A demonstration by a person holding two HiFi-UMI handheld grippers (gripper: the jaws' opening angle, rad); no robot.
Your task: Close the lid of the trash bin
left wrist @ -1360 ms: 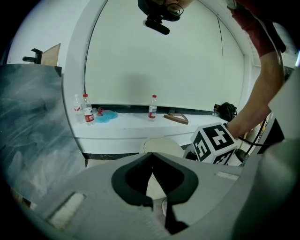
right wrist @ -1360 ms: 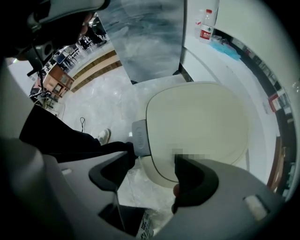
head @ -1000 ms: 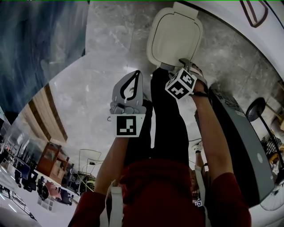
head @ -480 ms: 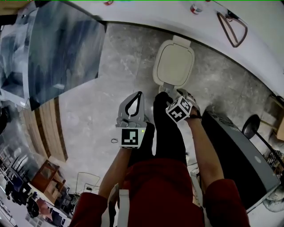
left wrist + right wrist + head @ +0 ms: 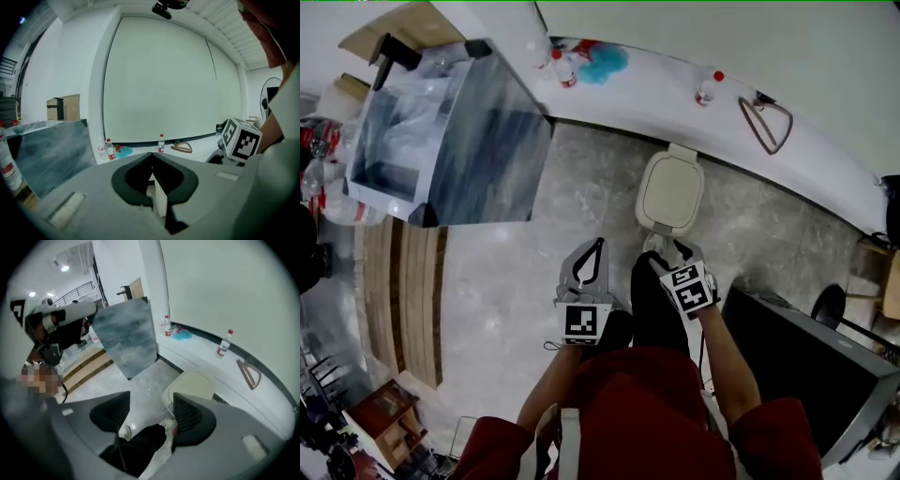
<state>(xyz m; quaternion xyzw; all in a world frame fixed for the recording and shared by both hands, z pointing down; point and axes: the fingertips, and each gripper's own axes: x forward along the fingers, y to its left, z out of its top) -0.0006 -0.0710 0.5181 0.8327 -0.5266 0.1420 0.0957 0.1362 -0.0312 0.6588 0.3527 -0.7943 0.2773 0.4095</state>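
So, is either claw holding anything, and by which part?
Nothing is held. The left claw is shut empty; the right claw stands open, having just closed slightly, nothing between its jaws.

Light: bright, even, diffuse indoor; ceiling lamp (image 5: pixel 64 268) glares in the right gripper view | Shadows: faint | Distortion: strong fisheye, dark vignetted corners in both gripper views | Focus: left gripper (image 5: pixel 151 157) body soft near lens; head view fairly sharp
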